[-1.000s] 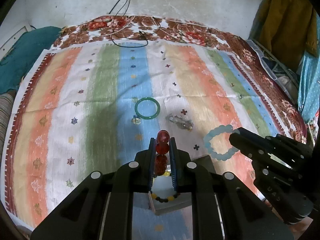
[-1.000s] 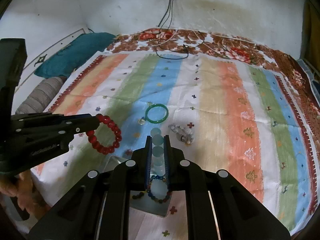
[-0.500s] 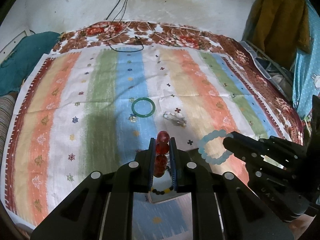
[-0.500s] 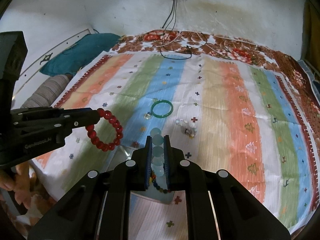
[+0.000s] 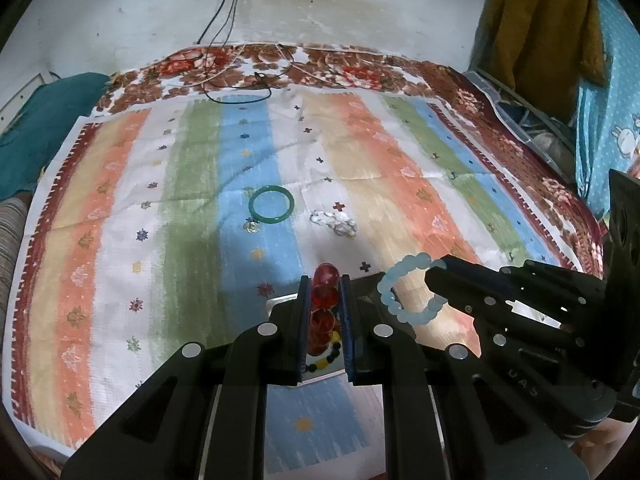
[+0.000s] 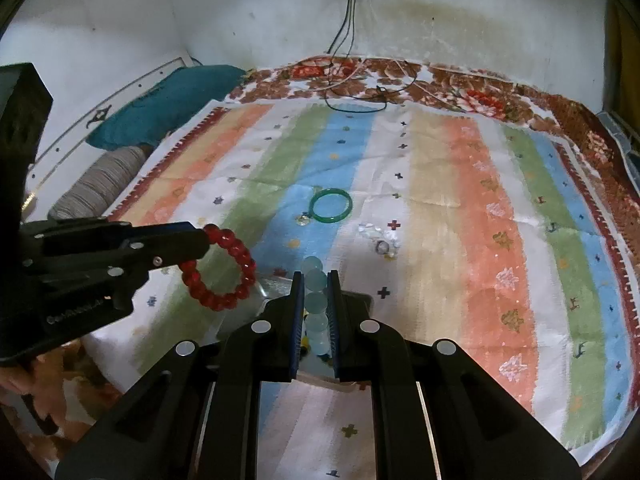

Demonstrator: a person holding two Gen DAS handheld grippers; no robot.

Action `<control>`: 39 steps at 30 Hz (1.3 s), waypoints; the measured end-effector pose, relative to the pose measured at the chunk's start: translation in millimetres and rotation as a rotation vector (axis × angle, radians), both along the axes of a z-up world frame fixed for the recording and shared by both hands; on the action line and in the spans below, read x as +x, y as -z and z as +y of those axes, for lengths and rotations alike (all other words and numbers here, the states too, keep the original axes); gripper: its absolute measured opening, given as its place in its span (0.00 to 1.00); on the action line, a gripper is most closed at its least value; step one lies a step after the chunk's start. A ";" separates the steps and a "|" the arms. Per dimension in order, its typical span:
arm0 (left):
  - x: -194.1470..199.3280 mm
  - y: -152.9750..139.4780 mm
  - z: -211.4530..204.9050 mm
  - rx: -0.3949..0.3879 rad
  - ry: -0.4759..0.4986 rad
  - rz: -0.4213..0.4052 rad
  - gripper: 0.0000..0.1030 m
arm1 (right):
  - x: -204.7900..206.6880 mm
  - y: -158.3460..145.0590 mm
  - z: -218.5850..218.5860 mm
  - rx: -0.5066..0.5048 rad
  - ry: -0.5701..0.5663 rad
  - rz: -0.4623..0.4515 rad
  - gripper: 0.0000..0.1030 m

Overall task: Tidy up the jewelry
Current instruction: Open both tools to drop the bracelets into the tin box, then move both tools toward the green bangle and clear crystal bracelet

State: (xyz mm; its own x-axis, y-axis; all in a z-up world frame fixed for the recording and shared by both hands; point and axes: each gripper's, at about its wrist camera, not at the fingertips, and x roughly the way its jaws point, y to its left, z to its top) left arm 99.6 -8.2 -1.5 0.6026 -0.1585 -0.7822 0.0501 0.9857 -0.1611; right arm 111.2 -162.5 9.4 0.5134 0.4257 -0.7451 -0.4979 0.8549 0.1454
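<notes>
Red faceted-bead bracelet (image 6: pixel 219 268) hangs clamped between the fingers of the left gripper (image 5: pixel 324 312), the pads closed tight on a few beads and the rest of the loop drooping free in the air. Directly beneath those fingers, and a little toward the person, sits a small clear tray (image 5: pixel 316 372) holding a dark and yellow bead string (image 5: pixel 326 354); the tray lies on the striped bedspread (image 5: pixel 120 240), with its near rim showing under the fingers in both wrist views. Next over, the right gripper (image 6: pixel 315 312) is closed just as tightly on a pale blue bead bracelet (image 5: pixel 408 292), whose loop also dangles, just beside the red one. Both loops hang above or close to the tray, so the drop is mostly straight down; I judge the left gripper the better centred over it, with the right slightly off to that side.

Farther up the bed, well apart from both grippers, lie a green jade-like bangle (image 5: pixel 272 204) with a small pale charm (image 5: pixel 251 227) touching its near edge, and, to its right, a heap of clear crystal pieces (image 5: pixel 336 224). Those remain to be gathered.
</notes>
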 end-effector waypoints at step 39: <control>53.0 32.4 47.2 0.023 -0.186 0.115 0.68 | 66.8 26.7 -13.3 -0.054 0.116 0.109 0.74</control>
